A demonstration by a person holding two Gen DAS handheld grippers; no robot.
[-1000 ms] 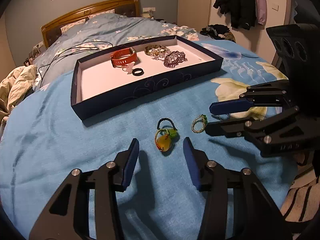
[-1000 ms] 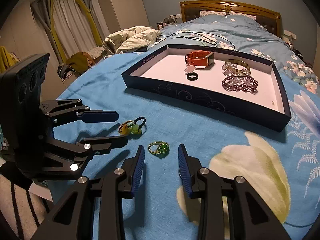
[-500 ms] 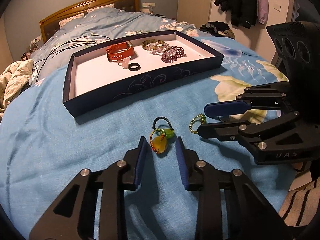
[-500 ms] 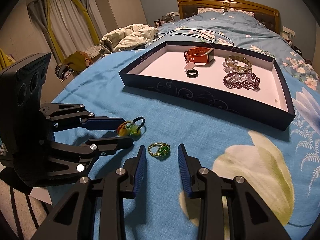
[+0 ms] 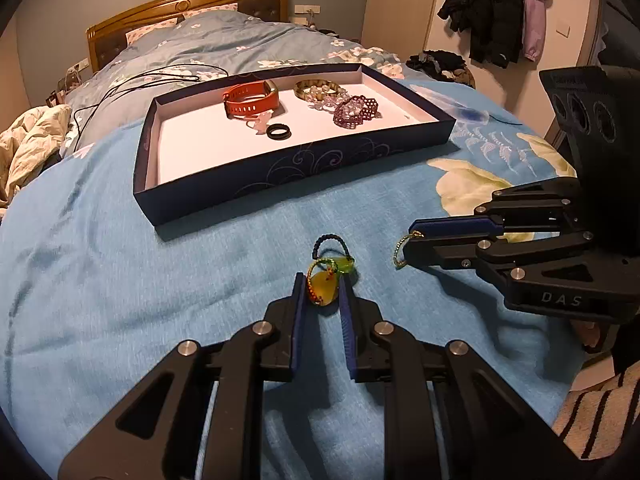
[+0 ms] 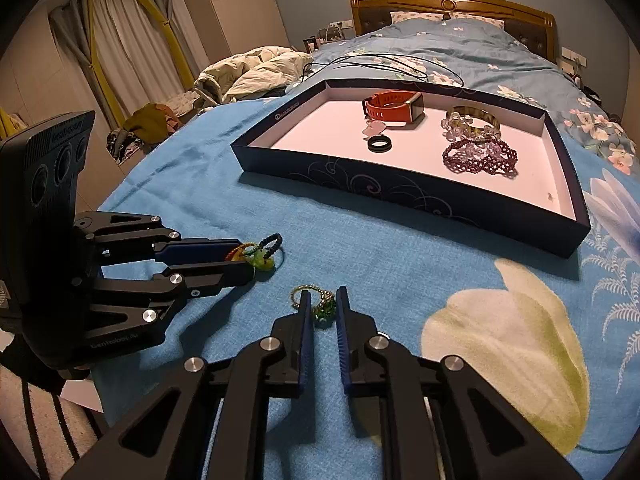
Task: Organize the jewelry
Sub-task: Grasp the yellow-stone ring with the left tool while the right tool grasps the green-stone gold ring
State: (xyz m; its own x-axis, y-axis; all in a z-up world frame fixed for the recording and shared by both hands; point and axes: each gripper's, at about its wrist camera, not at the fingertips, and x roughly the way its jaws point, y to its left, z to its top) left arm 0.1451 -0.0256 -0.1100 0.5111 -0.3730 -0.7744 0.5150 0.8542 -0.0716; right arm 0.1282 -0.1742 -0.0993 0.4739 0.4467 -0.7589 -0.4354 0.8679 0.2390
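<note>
A yellow-stone beaded ring [image 5: 323, 289] lies on the blue bedspread, linked with a dark beaded ring with a green stone [image 5: 332, 249]. My left gripper [image 5: 323, 280] has closed onto the yellow ring; it also shows in the right wrist view [image 6: 240, 258]. A gold-and-green beaded ring [image 6: 320, 306] lies between the fingers of my right gripper [image 6: 322, 300], which has closed on it; that gripper shows in the left wrist view [image 5: 408, 242]. The dark blue tray [image 5: 224, 184] holds an orange watch [image 5: 252, 98], a black ring [image 5: 279, 132] and bracelets [image 5: 354, 109].
Black cables [image 5: 132, 80] lie on the bed behind the tray. A crumpled cream duvet [image 5: 28, 140] sits at the left edge. The wooden headboard [image 5: 188, 4] is at the back. Coats [image 5: 492, 4] hang on the right wall. A striped cloth [image 5: 592, 416] is below the bed edge.
Both grippers moved forward and closed: the left around the yellow-stone ring, the right around the gold-and-green ring. The rings remain on the bedspread.
</note>
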